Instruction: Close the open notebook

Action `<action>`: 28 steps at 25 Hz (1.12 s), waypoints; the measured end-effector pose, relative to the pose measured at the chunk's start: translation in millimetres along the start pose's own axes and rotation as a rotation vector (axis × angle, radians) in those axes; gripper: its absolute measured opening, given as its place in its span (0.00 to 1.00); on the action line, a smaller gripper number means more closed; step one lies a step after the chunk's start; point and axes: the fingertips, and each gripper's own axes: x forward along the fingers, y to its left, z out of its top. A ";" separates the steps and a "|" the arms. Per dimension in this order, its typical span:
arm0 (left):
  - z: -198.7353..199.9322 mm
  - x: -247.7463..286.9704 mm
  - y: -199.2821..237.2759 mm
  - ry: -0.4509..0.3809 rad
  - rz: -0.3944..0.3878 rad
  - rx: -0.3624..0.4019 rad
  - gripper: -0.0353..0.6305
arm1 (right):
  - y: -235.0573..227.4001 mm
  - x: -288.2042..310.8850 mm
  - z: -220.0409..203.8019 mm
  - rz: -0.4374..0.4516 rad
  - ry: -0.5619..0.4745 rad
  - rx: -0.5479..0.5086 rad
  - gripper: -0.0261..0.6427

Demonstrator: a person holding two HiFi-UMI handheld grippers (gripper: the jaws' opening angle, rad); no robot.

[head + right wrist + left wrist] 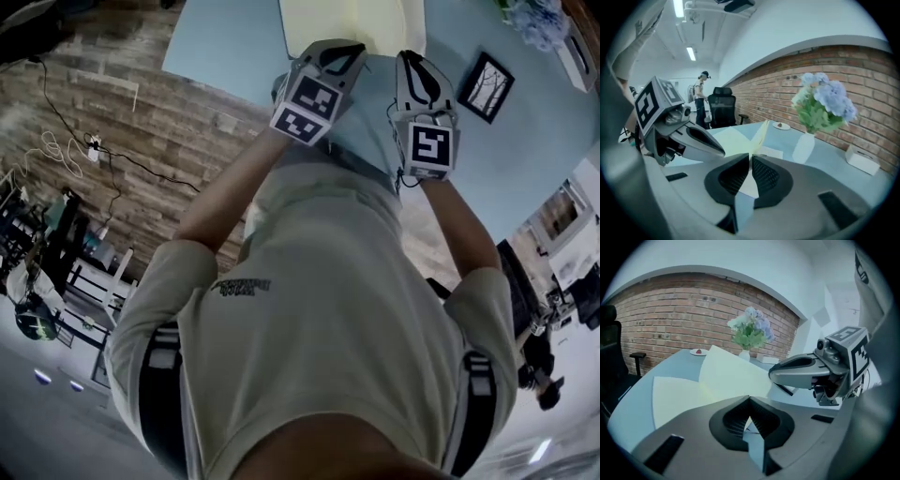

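An open notebook (352,21) with pale yellow pages lies on the light blue table (230,47). In the left gripper view one page (733,376) stands lifted above the flat left page (675,394). My left gripper (750,417) is shut on the near edge of that lifted page. My right gripper (751,177) is also shut on the page's edge, and the sheet (761,133) rises edge-on beyond its jaws. In the head view both grippers, left (349,47) and right (410,56), sit side by side at the notebook's near edge. Each gripper view shows the other gripper close alongside.
A white vase of blue flowers (820,108) stands on the table near the brick wall, with a small plate (781,125) and a white box (861,161). A framed picture (486,86) lies right of the notebook. A black chair (722,110) and a person (701,93) are beyond.
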 end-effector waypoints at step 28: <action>-22.9 -88.7 65.2 -0.024 0.278 -0.231 0.07 | 132.1 48.7 22.2 0.489 0.066 -0.092 0.30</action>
